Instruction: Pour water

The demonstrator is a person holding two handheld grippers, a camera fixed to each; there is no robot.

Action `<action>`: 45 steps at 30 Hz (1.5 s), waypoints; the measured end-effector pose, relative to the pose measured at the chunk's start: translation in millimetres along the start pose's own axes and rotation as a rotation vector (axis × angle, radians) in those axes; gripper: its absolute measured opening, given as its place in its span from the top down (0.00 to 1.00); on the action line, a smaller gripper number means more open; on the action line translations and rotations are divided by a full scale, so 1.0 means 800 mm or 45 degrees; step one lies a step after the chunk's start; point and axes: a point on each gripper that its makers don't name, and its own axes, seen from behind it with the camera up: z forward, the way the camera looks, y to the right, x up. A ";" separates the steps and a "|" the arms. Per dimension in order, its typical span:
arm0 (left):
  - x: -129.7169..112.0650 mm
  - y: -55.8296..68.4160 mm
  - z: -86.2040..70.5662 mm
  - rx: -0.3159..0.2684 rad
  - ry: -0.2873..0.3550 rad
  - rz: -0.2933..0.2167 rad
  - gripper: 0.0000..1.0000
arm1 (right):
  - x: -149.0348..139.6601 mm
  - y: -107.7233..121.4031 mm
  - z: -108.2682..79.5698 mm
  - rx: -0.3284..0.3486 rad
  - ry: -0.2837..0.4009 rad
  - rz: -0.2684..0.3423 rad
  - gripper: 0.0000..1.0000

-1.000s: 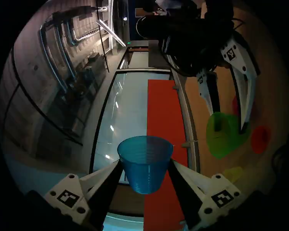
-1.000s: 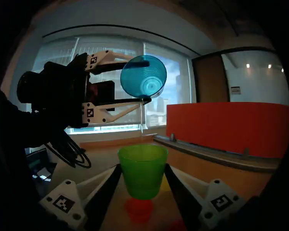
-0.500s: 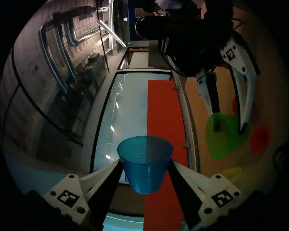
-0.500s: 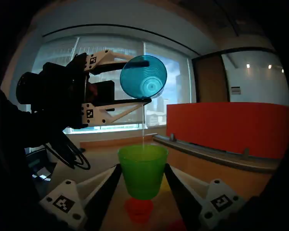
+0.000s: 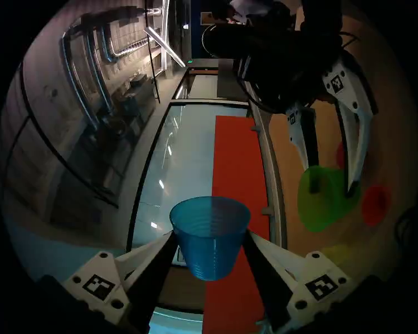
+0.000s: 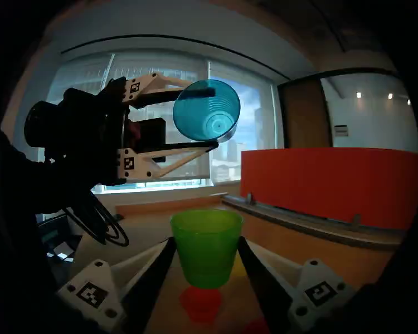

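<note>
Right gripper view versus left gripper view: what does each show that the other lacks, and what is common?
Right gripper view: the blue cup mouth-on, tipped sideways, higher than the green cup; a brown door. Left gripper view: the blue cup's outer wall; ceiling pipes. Both: the left gripper clamping the blue cup, the right gripper clamping the green cup, the orange partition.

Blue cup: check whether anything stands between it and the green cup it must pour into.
Nothing visible does. In the right gripper view the blue cup, tipped on its side in the left gripper, hangs above the green cup held by the right gripper; only open air lies between them.
</note>
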 end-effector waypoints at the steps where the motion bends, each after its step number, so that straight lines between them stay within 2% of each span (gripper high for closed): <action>1: 0.000 0.001 0.000 -0.002 0.000 -0.008 0.19 | 0.000 0.000 0.000 -0.001 0.000 0.001 0.15; 6: -0.004 0.004 0.001 -0.009 -0.002 -0.059 0.19 | 0.001 0.001 -0.003 -0.003 0.003 0.004 0.15; 9: -0.006 0.008 0.002 -0.017 -0.003 -0.129 0.19 | 0.002 0.002 -0.004 -0.007 0.004 0.002 0.15; 15: -0.013 0.019 0.003 -0.037 -0.003 -0.336 0.19 | 0.002 0.004 -0.009 -0.013 0.007 0.003 0.15; 25: -0.030 0.032 -0.001 -0.051 -0.010 -0.756 0.19 | 0.005 0.005 -0.010 -0.018 0.013 0.002 0.15; 33: -0.045 0.041 -0.001 -0.053 -0.044 -1.013 0.19 | 0.008 0.005 -0.014 -0.026 0.018 -0.003 0.15; 42: -0.053 0.036 -0.002 -0.044 -0.035 -1.282 0.19 | 0.012 0.005 -0.018 -0.036 0.017 -0.009 0.15; 45: -0.052 0.035 -0.004 -0.053 -0.030 -1.393 0.19 | 0.013 0.006 -0.019 -0.039 0.017 -0.010 0.15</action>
